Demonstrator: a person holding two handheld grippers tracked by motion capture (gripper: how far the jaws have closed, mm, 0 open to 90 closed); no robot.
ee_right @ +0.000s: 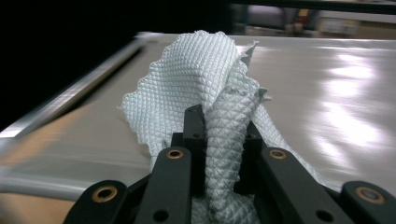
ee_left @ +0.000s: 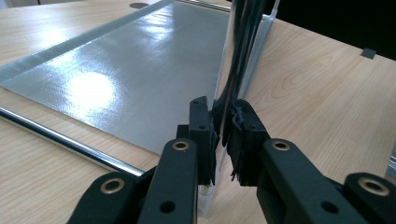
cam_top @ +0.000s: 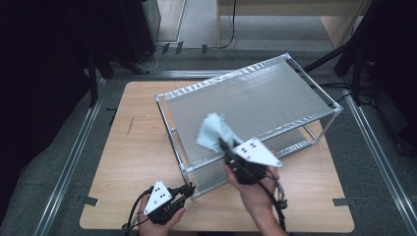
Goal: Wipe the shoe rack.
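On the wooden table [cam_top: 137, 147] stood a two-tier metal shelf rack [cam_top: 275, 93], its long axis running diagonally away to the right. Left gripper [cam_top: 188, 189] was clamped on the near corner post [ee_left: 233, 70], steadying it. Right gripper [cam_top: 222, 143], nearer the top shelf, pinched a pale blue cloth [ee_right: 205, 79] resting on that shelf's near end.

Dim surroundings, shelf [cam_top: 255, 98] glare — motion-blurred cloth [cam_top: 214, 132]

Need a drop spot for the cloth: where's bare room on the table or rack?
Free: wooden table left of the rack, and its top shelf's far half. Crowded: near corner, left gripper clamping the post, right gripper holding the cloth.
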